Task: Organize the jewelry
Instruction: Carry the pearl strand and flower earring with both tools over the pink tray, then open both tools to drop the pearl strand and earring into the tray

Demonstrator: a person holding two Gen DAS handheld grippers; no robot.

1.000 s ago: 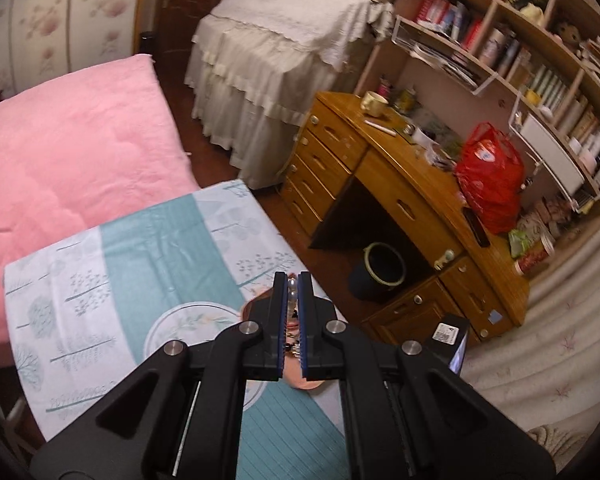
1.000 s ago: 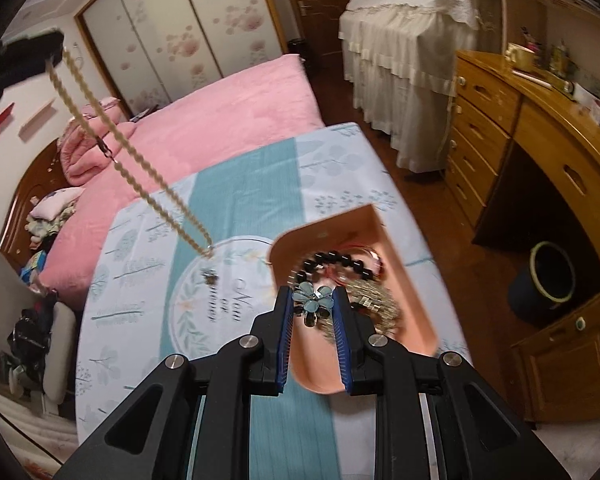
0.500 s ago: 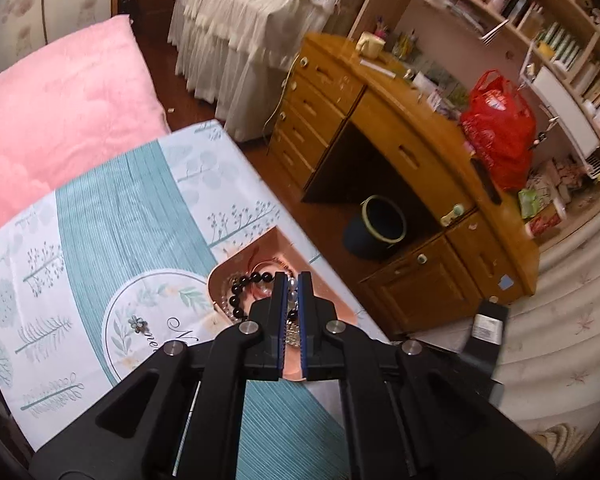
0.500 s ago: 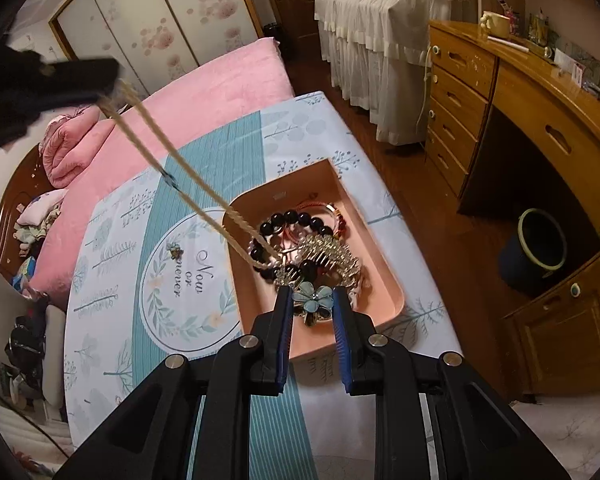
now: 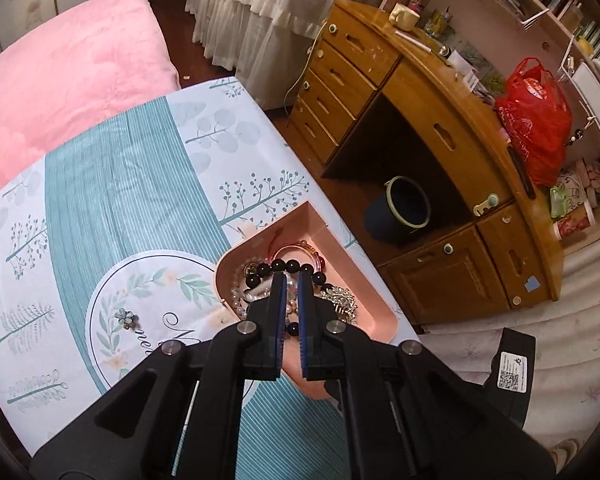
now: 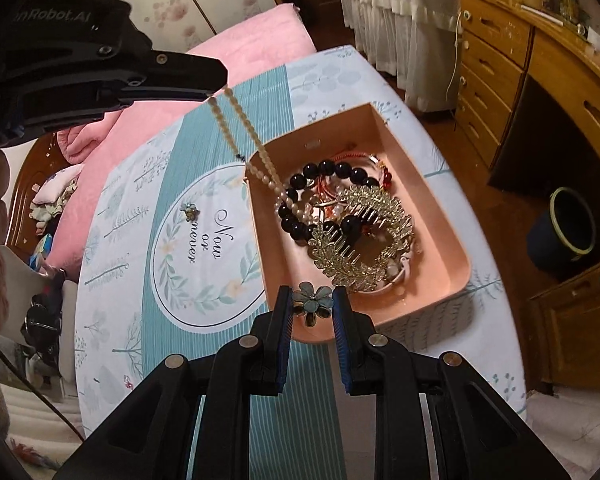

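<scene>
A pink tray (image 6: 440,236) (image 5: 356,272) on the patterned tablecloth holds a black bead bracelet (image 6: 324,170), a gold leaf hair comb (image 6: 364,240) and red cord pieces. My left gripper (image 5: 292,280) (image 6: 216,80) is shut on a pale bead necklace (image 6: 252,148), which hangs down with its lower end in the tray. My right gripper (image 6: 311,300) is shut on a blue flower brooch (image 6: 312,299) over the tray's near edge. A small flower earring (image 6: 189,211) (image 5: 125,317) lies on the cloth left of the tray.
The tablecloth (image 5: 112,208) covers a small table beside a pink bed (image 5: 60,72). A wooden desk (image 5: 440,92) with a red bag (image 5: 536,120) and a dark bin (image 5: 400,208) stands to the right.
My left gripper has come down over the tray and lowered the necklace, whose end now rests inside. My right gripper has moved closer to the tray with the brooch.
</scene>
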